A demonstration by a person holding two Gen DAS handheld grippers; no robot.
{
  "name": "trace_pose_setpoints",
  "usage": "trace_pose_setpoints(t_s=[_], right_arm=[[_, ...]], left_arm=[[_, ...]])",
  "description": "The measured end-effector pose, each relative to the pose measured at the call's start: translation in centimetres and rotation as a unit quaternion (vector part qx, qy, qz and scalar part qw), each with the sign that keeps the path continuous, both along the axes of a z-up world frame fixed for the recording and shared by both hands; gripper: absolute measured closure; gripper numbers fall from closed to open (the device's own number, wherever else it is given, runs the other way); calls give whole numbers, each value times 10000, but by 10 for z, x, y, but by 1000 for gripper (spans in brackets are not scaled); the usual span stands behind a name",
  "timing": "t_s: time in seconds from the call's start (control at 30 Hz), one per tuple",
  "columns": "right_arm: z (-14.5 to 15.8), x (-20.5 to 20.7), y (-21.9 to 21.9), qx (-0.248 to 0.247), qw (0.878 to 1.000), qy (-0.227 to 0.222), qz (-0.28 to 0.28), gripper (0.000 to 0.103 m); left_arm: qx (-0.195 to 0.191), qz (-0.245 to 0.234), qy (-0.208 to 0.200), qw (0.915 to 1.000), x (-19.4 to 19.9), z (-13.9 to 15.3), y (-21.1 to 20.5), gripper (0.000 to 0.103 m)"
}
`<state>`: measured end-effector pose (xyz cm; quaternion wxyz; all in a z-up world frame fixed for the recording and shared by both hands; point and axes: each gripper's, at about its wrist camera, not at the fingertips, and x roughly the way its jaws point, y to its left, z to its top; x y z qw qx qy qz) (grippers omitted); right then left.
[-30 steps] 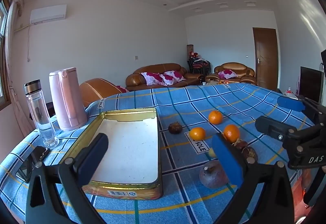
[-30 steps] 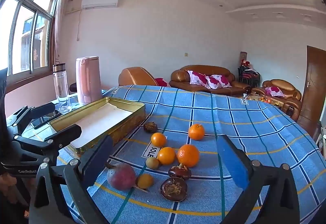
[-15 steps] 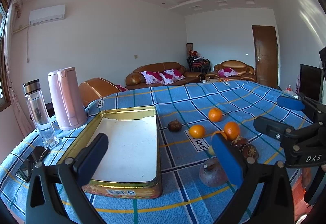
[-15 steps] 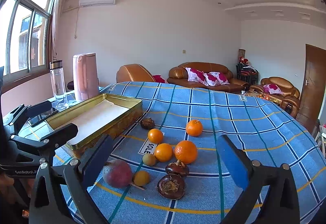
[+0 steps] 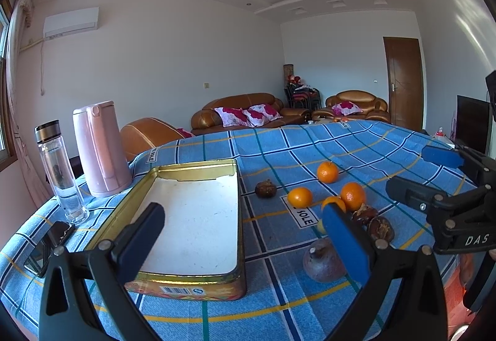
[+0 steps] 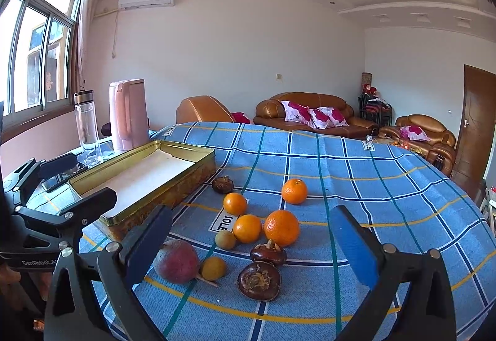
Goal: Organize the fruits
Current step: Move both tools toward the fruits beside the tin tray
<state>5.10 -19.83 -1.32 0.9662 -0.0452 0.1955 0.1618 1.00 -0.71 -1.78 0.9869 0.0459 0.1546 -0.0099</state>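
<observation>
From the left wrist, the left gripper [image 5: 245, 235] was found spread and empty above the tin [image 5: 186, 217], the fruits [image 5: 338, 204] lying off to its right. From the right wrist, the right gripper [image 6: 254, 245] was found spread and empty, the fruits [image 6: 263, 232] lying directly ahead; it was judged the nearer.

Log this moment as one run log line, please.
phase: approach | left gripper: open, empty | right gripper: open, over fruit | gold rectangular metal tin: no fruit | orange tangerines: on blue checked tablecloth
</observation>
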Motion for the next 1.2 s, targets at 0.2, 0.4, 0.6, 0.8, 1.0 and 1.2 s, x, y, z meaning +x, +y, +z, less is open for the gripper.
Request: trace_pose_setpoints(t_s=[0.2, 0.4, 0.6, 0.8, 1.0, 1.2], right_arm=[[-2, 0, 1, -1, 10000, 33, -2, 1], [-4, 0, 0, 11, 10000, 60, -12, 1], [-6, 1, 0, 29, 10000, 88, -20, 1], [-6, 1, 0, 29, 9999, 104, -18, 1], [-9, 3, -3, 39, 9999, 140, -45, 1], [-13, 5, -7, 29, 9998, 183, -94, 1]], left_arm=[[-4, -1, 13, 10000, 0, -1, 1, 0], [-4, -1, 18, 10000, 1, -2, 1, 0], [18, -15, 41, 10000, 1, -4, 1, 0], [27, -14, 41, 10000, 1, -5, 1, 0], [71, -51, 77, 9999, 1, -8, -4, 0], [116, -82, 146, 9998, 4, -14, -7, 0]])
